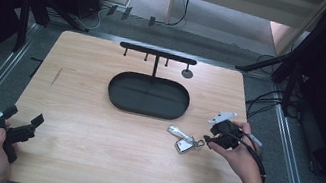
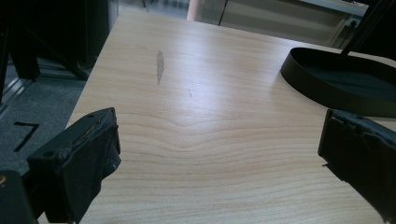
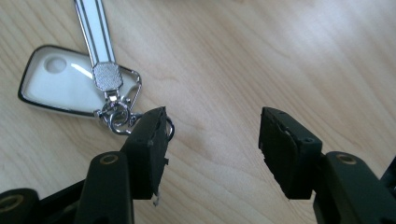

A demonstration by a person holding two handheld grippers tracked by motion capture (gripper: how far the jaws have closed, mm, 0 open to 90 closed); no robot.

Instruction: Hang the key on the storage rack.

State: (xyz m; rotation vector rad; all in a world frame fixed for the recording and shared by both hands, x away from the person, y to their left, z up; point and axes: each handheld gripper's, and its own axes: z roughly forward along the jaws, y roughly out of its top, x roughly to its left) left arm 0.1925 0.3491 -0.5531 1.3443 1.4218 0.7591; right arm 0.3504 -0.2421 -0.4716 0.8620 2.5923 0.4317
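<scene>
A key set lies on the wooden table (image 1: 88, 159), right of the middle. It is a white key fob (image 1: 184, 146) (image 3: 56, 86), a striped silver strap (image 1: 178, 132) (image 3: 93, 28) and a metal ring (image 3: 116, 117). My right gripper (image 1: 207, 139) (image 3: 212, 135) points at it from the right and stands open, with bare table between its pads. The tip of one jaw covers part of the ring. My left gripper (image 1: 24, 116) (image 2: 219, 154) is open over the table's near left corner, with nothing in it.
A black oval tray (image 1: 115, 94) (image 2: 327, 93) stands at the middle back. A post rises from it to a crossbar with small hooks (image 1: 157, 52), and a round disc (image 1: 187, 73) hangs at the bar's right end. Cables and dark stands surround the table.
</scene>
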